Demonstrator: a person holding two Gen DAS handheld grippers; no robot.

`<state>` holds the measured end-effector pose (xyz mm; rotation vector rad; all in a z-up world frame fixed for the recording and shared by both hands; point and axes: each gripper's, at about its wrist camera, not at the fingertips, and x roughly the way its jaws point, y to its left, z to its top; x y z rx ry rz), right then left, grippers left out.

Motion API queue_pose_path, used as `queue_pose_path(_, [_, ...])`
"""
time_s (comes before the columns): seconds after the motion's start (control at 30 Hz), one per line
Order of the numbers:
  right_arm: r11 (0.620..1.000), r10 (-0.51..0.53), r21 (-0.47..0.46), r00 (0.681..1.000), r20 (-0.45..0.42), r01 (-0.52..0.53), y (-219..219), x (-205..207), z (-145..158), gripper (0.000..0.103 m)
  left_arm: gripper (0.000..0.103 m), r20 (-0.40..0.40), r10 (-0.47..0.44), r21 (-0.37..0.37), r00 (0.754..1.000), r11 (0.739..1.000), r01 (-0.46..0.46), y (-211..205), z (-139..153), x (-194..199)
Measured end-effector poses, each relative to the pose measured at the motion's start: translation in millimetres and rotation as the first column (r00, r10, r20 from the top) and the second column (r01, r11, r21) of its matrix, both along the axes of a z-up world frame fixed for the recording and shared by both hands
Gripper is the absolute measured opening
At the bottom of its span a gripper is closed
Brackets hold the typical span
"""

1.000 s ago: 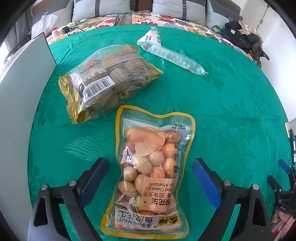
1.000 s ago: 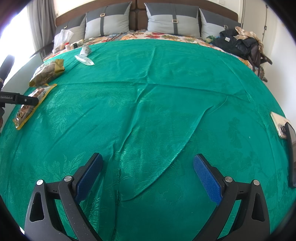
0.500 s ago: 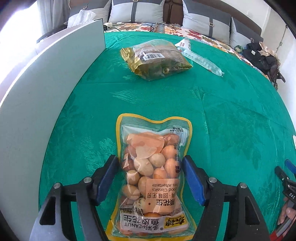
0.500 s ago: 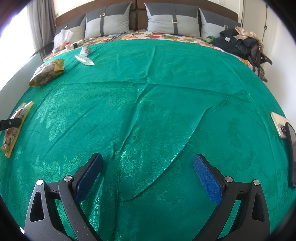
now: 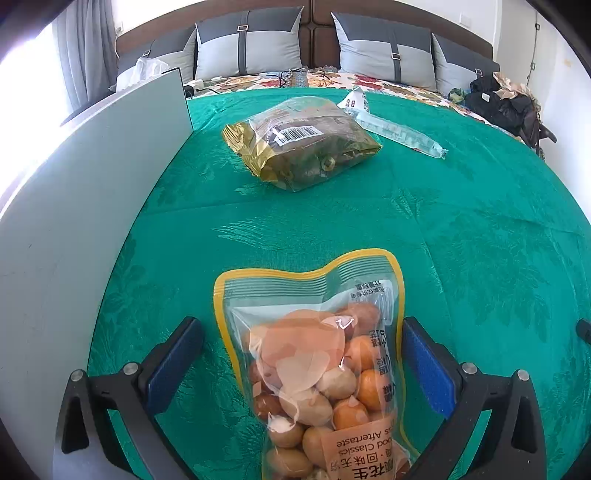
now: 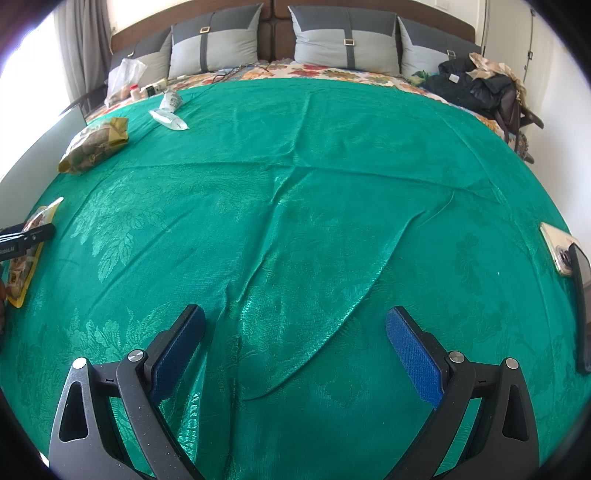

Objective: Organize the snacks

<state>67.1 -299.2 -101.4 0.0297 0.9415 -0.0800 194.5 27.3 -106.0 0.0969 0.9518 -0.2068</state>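
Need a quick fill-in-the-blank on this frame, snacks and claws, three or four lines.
1. The peanut bag lies between the pads of the ____ claw.
2. The right claw is open over bare ____ cloth.
3. The barcode is on the ____ snack bag.
4. Beyond that bag lies a clear ____.

Missing words: left; green; gold; wrapper

bedroom in bright daylight

a green patterned bedspread (image 6: 332, 192) lies ahead of the tool, grey pillows (image 6: 343, 46) against a dark brown headboard (image 6: 273, 11) beyond; grey curtain (image 6: 83, 40) and glaring window far left, white wall (image 6: 561, 74) right, dark clothes heap (image 6: 476, 88) far right.
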Motion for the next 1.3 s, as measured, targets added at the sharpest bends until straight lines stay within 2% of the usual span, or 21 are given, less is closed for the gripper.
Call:
queue_pose_path(0.3, [1.000, -0.010, 0.003, 1.000, -0.003, 0.010, 2, -1, 0, 0.100, 0.103, 0.000, 0.000, 0.000, 1.000, 1.000, 0.000, 0, 0, 0])
queue_pose_path(0.37, [1.000, -0.024, 0.009, 0.999, -0.042, 0.025, 3, 1, 2, 0.099, 0.103, 0.001, 0.000, 0.000, 1.000, 1.000, 0.000, 0, 0, 0])
queue_pose_path(0.4, [0.999, -0.035, 0.023, 0.997, -0.067, 0.036, 4, 6, 5, 0.099, 0.103, 0.001, 0.000, 0.000, 1.000, 1.000, 0.000, 0, 0, 0])
queue_pose_path(0.47, [0.995, -0.033, 0.098, 0.999, -0.033, 0.036, 6, 19, 15, 0.099, 0.103, 0.001, 0.000, -0.001, 1.000, 1.000, 0.000, 0, 0, 0])
queue_pose_path(0.57, [0.992, 0.028, 0.120, 1.000, 0.008, -0.029, 25, 66, 33, 0.099, 0.103, 0.001, 0.001, 0.000, 1.000, 1.000, -0.001, 0, 0, -1])
queue_pose_path(0.7, [0.971, 0.179, 0.157, 0.983, 0.034, -0.182, 69, 154, 45, 0.097, 0.103, 0.001, 0.001, -0.001, 1.000, 1.000, -0.001, 0, 0, -1])
queue_pose_path(0.77, [0.964, 0.237, 0.119, 0.971, 0.025, -0.238, 96, 194, 45, 0.097, 0.103, 0.001, 0.001, -0.001, 1.000, 1.000, -0.001, 0, 0, -1])
queue_pose_path(0.83, [0.956, 0.284, 0.077, 0.959, -0.022, -0.282, 122, 230, 38, 0.096, 0.103, 0.001, 0.001, -0.001, 1.000, 1.000, -0.001, 0, 0, 0])
queue_pose_path(0.87, [0.954, 0.298, 0.051, 0.954, -0.044, -0.295, 133, 245, 34, 0.092, 0.103, 0.001, 0.001, -0.001, 1.000, 1.000, -0.001, 0, 0, 0])
queue_pose_path(0.97, [0.946, 0.324, 0.020, 0.936, -0.140, -0.324, 155, 278, 17, 0.056, 0.103, 0.001, 0.001, -0.001, 1.000, 1.000, -0.001, 0, -1, 0])
queue_pose_path(1.07, [0.946, 0.322, 0.019, 0.929, -0.182, -0.324, 162, 291, 3, 0.057, 0.103, 0.002, 0.001, 0.000, 1.000, 1.000, -0.001, 0, -1, 0])
queue_pose_path(1.13, [0.951, 0.309, 0.031, 0.937, -0.163, -0.308, 157, 289, 1, 0.053, 0.103, 0.002, 0.001, 0.000, 1.000, 1.000, -0.001, 0, -1, 0])
queue_pose_path(1.2, [0.954, 0.299, 0.037, 0.942, -0.152, -0.296, 151, 282, 3, 0.027, 0.103, 0.002, 0.001, 0.000, 1.000, 1.000, -0.001, 0, -1, 0])
queue_pose_path(1.3, [0.948, 0.318, 0.074, 0.935, -0.155, -0.310, 142, 266, 5, 0.022, 0.103, 0.002, 0.001, 0.000, 1.000, 1.000, -0.001, 1, 0, -1])
